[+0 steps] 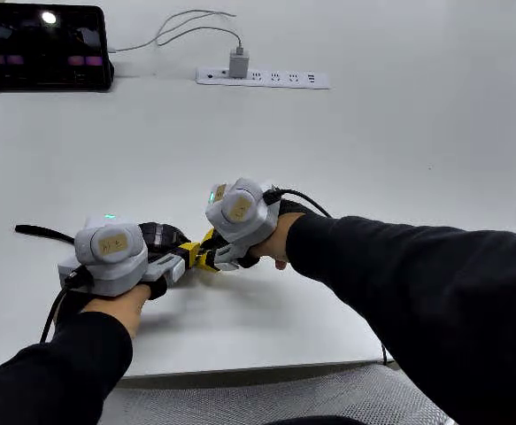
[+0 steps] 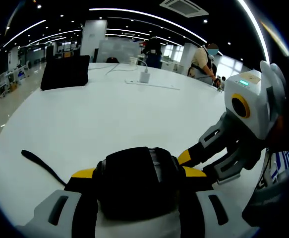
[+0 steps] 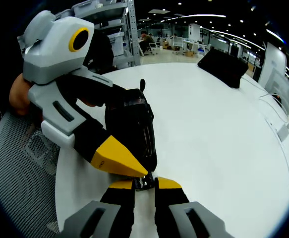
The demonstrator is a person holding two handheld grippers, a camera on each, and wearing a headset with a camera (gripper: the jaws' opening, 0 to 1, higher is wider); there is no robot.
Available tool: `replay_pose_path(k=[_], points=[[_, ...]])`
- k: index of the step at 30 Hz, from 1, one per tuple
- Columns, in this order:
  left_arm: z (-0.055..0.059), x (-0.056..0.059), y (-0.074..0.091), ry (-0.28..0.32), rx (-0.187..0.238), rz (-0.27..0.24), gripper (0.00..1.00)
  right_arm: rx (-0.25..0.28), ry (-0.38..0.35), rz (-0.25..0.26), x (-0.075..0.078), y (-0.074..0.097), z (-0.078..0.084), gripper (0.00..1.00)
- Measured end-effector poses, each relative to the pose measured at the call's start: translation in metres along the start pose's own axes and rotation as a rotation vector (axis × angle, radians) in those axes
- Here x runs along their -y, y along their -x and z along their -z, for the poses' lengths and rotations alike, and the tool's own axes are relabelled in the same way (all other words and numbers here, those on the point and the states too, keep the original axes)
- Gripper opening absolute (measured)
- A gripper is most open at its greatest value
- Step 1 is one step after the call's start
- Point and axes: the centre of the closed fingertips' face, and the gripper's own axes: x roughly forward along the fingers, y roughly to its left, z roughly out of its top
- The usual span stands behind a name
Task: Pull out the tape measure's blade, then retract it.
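A black tape measure (image 1: 160, 237) rests on the white table (image 1: 346, 168), and my left gripper (image 1: 183, 259) is shut on its body. In the left gripper view the case (image 2: 137, 181) sits between the yellow-tipped fingers (image 2: 82, 173). Its black wrist strap (image 2: 40, 163) trails off to the left on the table. My right gripper (image 1: 208, 258) meets it from the right. The right gripper view has the right gripper (image 3: 145, 184) shut on the small metal end hook (image 3: 144, 182) of the blade, right at the case (image 3: 132, 124). No length of blade is out.
A dark tablet (image 1: 43, 46) stands at the far left. A white power strip (image 1: 262, 78) with a charger (image 1: 238, 64) and cable lies at the back. The table's front edge (image 1: 258, 363) runs just under my forearms. A mesh chair seat (image 3: 20, 163) is below.
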Motion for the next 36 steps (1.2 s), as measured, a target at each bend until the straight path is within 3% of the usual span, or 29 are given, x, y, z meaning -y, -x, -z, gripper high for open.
replay_pose_path(k=[7,33,35,36], points=[[-0.0003,0.0004,0.0004,0.000,0.000,0.001,0.61,0.000,0.033,-0.004,-0.0023,-0.0010,-0.0022,0.12],[-0.0008,0.0001,0.0003,-0.002,-0.007,-0.004,0.63,-0.031,0.036,0.021,-0.0033,-0.0025,-0.0003,0.12],[0.0000,0.0004,0.0001,-0.018,-0.014,0.000,0.63,-0.025,0.030,0.030,-0.0033,-0.0024,0.0000,0.12],[0.0018,0.0005,-0.0003,-0.061,-0.021,0.002,0.63,-0.022,0.029,0.031,-0.0030,-0.0024,0.0000,0.12]])
